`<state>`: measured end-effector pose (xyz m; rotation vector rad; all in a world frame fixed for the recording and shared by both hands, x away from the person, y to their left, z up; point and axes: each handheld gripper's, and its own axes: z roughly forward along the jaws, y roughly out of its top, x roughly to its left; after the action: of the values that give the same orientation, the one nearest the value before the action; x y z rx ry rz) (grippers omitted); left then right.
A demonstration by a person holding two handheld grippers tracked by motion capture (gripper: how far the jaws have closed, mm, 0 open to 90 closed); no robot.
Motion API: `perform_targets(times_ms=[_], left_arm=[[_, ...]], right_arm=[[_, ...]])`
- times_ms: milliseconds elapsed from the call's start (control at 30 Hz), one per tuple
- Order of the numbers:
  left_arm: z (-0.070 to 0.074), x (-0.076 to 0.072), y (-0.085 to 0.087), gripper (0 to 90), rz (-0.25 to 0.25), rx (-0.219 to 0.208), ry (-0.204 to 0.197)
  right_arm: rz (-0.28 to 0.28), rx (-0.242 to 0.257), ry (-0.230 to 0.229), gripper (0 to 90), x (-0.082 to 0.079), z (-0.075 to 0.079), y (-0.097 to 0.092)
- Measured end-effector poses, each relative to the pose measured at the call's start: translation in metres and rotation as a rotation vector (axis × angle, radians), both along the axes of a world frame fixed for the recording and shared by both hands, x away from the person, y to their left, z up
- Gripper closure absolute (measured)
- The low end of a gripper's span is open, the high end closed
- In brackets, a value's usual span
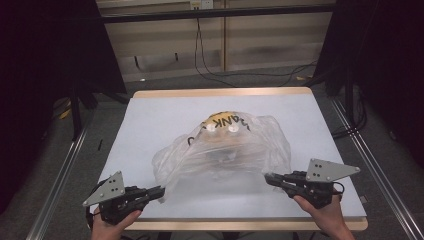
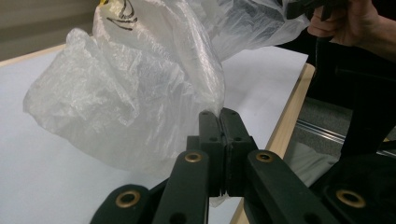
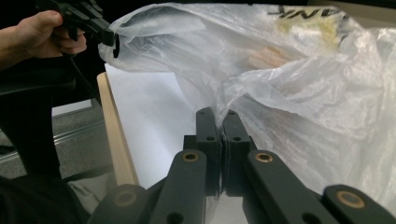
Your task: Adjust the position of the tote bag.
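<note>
Clear plastic bag [image 1: 225, 150] with black lettering sits mid surface [image 1: 150, 115], spread out between both hands. Left tongs [image 1: 159, 191] are clamped tight on its near-left edge, right tongs [image 1: 268, 178] pinched closed on the near-right edge.

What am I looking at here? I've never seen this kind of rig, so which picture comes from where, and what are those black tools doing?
There is no robot: a person holds a hand-held two-jaw gripper in each hand. The high view looks down on a table with a white cover. The left gripper and right gripper sit at its near corners. The other two pictures come from cameras riding on each gripper, looking along its black jaws. On the table lies a thin clear plastic bag with black lettering and something yellowish inside, too veiled to identify. In the left gripper view the jaws of the left gripper are closed on the bag's film; the right gripper likewise pinches the bag.
</note>
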<state>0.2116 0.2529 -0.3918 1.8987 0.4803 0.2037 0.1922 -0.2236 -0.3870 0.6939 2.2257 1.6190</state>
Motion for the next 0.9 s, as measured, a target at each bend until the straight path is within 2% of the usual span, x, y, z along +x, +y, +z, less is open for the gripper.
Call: perform_targets(times_ms=[67,233,267,333,400,467,500,667,733,767,800,833,900], left_arm=[[0.002,0.002,0.001,89.2,0.004,-0.002,-0.005],[0.013,0.009,0.003,89.2,0.019,-0.054,-0.014],[0.016,0.011,0.003,89.2,0.033,-0.045,-0.028],[0.021,0.015,0.002,89.2,0.022,-0.070,-0.030],[0.025,0.017,0.000,89.2,0.037,-0.076,-0.038],[0.028,0.020,0.000,89.2,0.025,-0.095,-0.042],[0.031,0.021,0.000,89.2,0.042,-0.086,-0.055],[0.037,0.023,0.001,89.3,0.047,-0.097,-0.068],[0.041,0.024,0.002,89.3,0.049,-0.088,-0.085],[0.042,0.023,0.003,89.2,0.059,-0.085,-0.081],[0.043,0.024,0.004,89.3,0.049,-0.089,-0.087],[0.045,0.023,0.005,89.3,0.064,-0.078,-0.090],[0.047,0.025,0.006,89.3,0.051,-0.090,-0.093]], right_arm=[[0.001,0.003,-0.011,88.1,0.001,0.004,0.000],[0.005,0.025,-0.035,88.1,0.002,0.015,-0.001],[0.007,0.030,-0.038,88.1,0.003,0.018,-0.001],[0.003,0.027,-0.052,88.1,0.005,0.024,-0.002],[0.000,0.032,-0.071,88.1,0.007,0.030,-0.003],[-0.005,0.038,-0.083,88.2,0.009,0.036,-0.004],[-0.002,0.042,-0.087,88.1,0.009,0.038,-0.005],[-0.011,0.044,-0.111,88.2,0.011,0.046,-0.006],[-0.020,0.044,-0.123,88.2,0.012,0.049,-0.007],[-0.023,0.047,-0.129,88.1,0.013,0.050,-0.008],[-0.026,0.052,-0.131,88.1,0.013,0.051,-0.008],[-0.033,0.054,-0.136,88.1,0.014,0.053,-0.010],[-0.037,0.068,-0.139,88.2,0.016,0.055,-0.012]])
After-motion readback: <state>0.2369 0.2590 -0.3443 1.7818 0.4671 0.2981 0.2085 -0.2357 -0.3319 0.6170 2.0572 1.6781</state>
